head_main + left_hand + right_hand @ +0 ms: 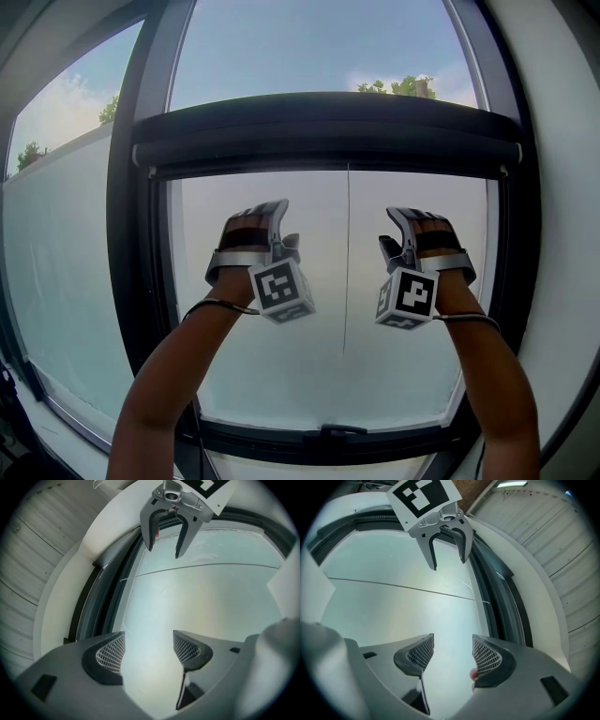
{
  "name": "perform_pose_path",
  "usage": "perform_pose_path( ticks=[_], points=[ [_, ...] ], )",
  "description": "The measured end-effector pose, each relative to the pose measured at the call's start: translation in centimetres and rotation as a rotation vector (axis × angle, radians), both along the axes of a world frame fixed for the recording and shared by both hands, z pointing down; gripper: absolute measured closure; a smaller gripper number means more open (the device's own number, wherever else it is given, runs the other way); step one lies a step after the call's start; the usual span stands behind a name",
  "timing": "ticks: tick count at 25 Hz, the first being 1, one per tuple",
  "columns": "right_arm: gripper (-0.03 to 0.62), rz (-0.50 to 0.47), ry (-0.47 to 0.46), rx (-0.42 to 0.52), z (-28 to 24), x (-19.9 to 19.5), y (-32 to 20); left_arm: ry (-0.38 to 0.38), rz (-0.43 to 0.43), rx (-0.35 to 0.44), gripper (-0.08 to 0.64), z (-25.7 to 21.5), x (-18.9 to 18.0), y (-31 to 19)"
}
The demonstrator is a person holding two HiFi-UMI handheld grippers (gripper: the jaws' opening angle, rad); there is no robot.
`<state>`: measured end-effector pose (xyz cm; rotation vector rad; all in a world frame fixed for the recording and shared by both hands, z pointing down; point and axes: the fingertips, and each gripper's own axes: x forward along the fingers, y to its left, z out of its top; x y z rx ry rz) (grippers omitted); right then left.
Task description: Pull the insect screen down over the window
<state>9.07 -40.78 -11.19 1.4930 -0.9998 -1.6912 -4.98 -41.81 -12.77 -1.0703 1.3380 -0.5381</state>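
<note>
The insect screen's dark bar (328, 131) spans the window frame above both grippers; I cannot make out any mesh. A thin cord (348, 262) hangs from its middle, between the grippers, and shows as a fine line (197, 568) (403, 587) across the pane. My left gripper (267, 217) points up at the glass below the bar, jaws open and empty; its mesh-patterned pads (111, 652) stand wide apart. My right gripper (405, 225) is level with it on the other side of the cord, also open and empty (452, 653). Each gripper sees the other (166, 541) (447, 550).
The dark window frame (131, 234) surrounds the pane, with a small handle (330, 431) on the bottom rail. A second pane (56, 262) lies to the left. Bare forearms reach up from below. Pale wall and ribbed ceiling (562, 541) border the window.
</note>
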Motion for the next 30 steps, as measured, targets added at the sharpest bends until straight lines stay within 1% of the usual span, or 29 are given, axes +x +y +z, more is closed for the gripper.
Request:
perform_pose_path(
  ticks=[2,3,5,8,10,12,14,18,23,30],
  points=[
    [0.356,0.018,0.006,0.02,-1.5,-0.1,-0.2,0.02,-0.021,0.003,0.256,-1.5,-0.7,-0.5],
    [0.356,0.03,0.009,0.031,-2.2,0.0,-0.3,0.022,-0.045,-0.002,0.256,-2.0,-1.2,-0.9],
    [0.356,0.048,0.003,0.052,-3.8,0.3,-0.6,0.009,-0.105,-0.006,0.256,-2.8,-2.1,-1.6],
    [0.356,0.068,-0.017,0.079,-6.1,0.7,-0.6,0.008,-0.151,0.02,0.256,-4.3,-2.7,-1.8],
    [0.356,0.091,-0.025,0.087,-7.2,1.0,-0.7,0.015,-0.164,0.017,0.256,-5.2,-3.0,-1.9],
    [0.349,0.105,-0.033,0.094,-8.1,1.2,-0.6,0.018,-0.176,0.03,0.256,-5.8,-3.3,-2.0],
    [0.348,0.116,-0.035,0.102,-8.7,1.5,-0.3,0.005,-0.184,0.053,0.256,-6.0,-3.4,-2.0],
    [0.348,0.145,-0.022,0.085,-9.3,2.4,-0.4,-0.015,-0.181,0.048,0.256,-5.8,-3.5,-1.6],
    [0.348,0.19,-0.013,0.073,-9.6,4.2,-1.3,0.001,-0.196,0.071,0.256,-6.3,-3.8,-1.0],
    [0.348,0.218,0.005,0.075,-10.0,4.5,-1.6,0.018,-0.246,0.06,0.256,-7.9,-5.2,-2.5]
  ],
)
